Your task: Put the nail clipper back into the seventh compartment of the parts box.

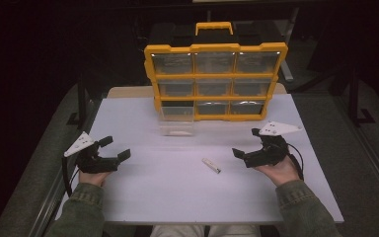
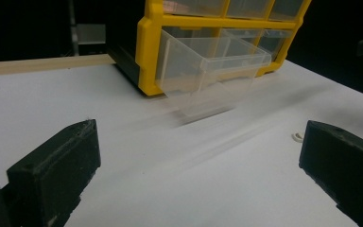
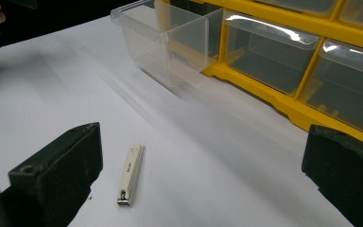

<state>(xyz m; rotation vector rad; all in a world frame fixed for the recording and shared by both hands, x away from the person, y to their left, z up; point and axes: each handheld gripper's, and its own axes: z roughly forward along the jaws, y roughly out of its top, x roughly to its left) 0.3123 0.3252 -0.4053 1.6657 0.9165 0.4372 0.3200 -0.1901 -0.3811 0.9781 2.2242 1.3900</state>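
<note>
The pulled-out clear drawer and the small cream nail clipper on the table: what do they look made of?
The pulled-out clear drawer looks like thin transparent plastic, glossy: the white table and yellow cabinet frame show through its walls, and its rim catches light. The small cream nail clipper seems to have a cream, smooth body, plastic or painted metal, hard to tell, with a shiny grey metal tip at its near end.

The nail clipper (image 2: 297, 137) sits mostly hidden behind a black jaw, and the drawer (image 2: 208, 71) is blurred
</note>
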